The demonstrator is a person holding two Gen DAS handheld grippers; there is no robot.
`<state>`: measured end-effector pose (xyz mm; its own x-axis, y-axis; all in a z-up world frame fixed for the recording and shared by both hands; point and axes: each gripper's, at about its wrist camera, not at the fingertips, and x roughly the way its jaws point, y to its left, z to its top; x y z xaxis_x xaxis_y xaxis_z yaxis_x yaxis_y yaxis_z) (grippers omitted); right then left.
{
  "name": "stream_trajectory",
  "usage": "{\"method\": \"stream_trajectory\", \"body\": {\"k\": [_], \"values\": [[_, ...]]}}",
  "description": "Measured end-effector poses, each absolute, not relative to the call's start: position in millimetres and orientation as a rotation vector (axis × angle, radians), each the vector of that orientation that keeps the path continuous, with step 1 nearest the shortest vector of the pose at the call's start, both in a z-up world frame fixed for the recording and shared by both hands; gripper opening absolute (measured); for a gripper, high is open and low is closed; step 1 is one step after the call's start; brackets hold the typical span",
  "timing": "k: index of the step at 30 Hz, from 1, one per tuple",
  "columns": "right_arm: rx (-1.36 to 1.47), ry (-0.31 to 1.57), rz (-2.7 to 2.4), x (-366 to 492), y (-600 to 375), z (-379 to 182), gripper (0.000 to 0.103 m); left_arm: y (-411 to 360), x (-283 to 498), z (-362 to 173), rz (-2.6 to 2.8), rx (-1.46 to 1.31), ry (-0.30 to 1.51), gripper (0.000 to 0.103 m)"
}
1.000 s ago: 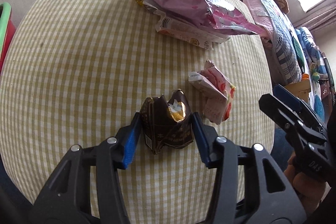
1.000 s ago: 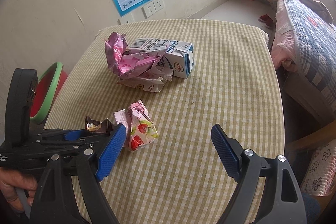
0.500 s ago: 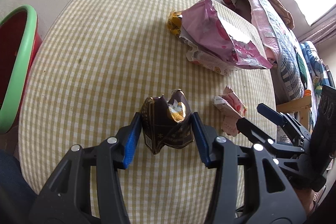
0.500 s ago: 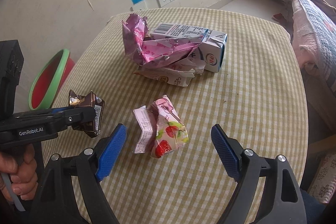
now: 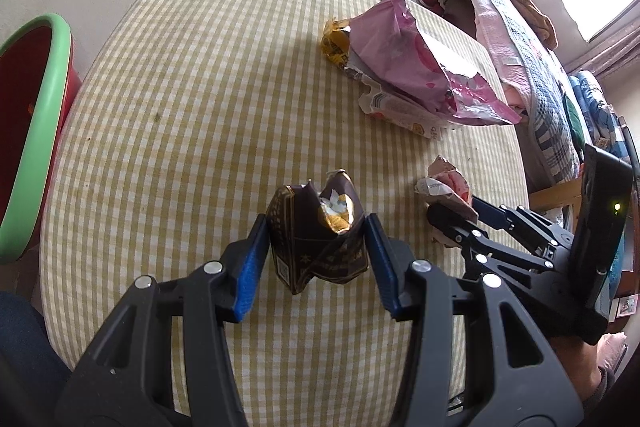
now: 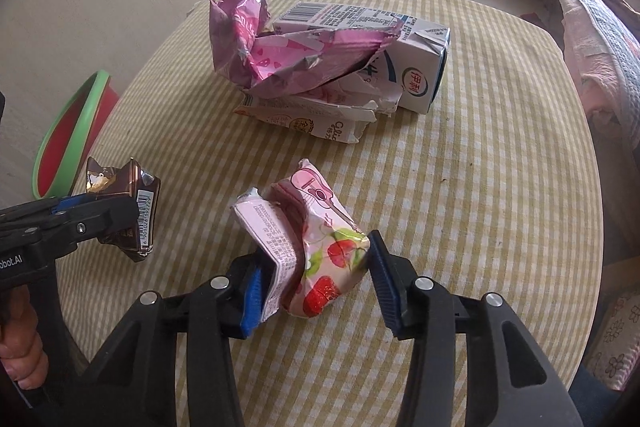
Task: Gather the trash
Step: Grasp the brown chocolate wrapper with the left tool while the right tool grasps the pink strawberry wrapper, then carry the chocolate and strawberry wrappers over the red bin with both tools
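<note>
My left gripper (image 5: 316,251) has its jaws clamped on a crumpled brown wrapper (image 5: 320,231), which sits low in the centre of the left wrist view, lifted above the checked worktop (image 5: 200,107); its torn top shows gold foil and something white inside. From the right wrist view that same brown wrapper (image 6: 128,203) appears at the left edge, pinched in the left gripper (image 6: 100,215), its barcode facing the camera. My right gripper (image 6: 316,279) has its jaws narrowed around a pink strawberry-printed packet (image 6: 316,247) in the lower middle of that frame; the left pad presses the packet's white folded flap, and the right pad is touching or just beside its bulging side, I cannot tell which. In the left wrist view the same packet (image 5: 444,183) shows at the right, partly hidden behind the right gripper (image 5: 460,215). Farther back on the worktop, in the upper middle of the right view, a torn pink foil bag (image 6: 288,59) lies draped over a white milk carton (image 6: 416,67), with a flattened white wrapper (image 6: 312,119) under them. A red basin with a green rim (image 5: 36,131) stands beside the worktop at the left edge of the left view.
</note>
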<state>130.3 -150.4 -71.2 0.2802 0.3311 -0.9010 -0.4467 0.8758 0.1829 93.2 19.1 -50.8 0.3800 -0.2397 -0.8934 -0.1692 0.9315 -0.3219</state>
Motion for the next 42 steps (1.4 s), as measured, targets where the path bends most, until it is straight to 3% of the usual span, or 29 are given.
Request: {"method": "stream_trajectory", "body": {"k": [42], "values": [[-0.126,0.886,0.652,57,-80,59,0.042,113,2,41,0.111,-0.463,0.894,0.047]]}}
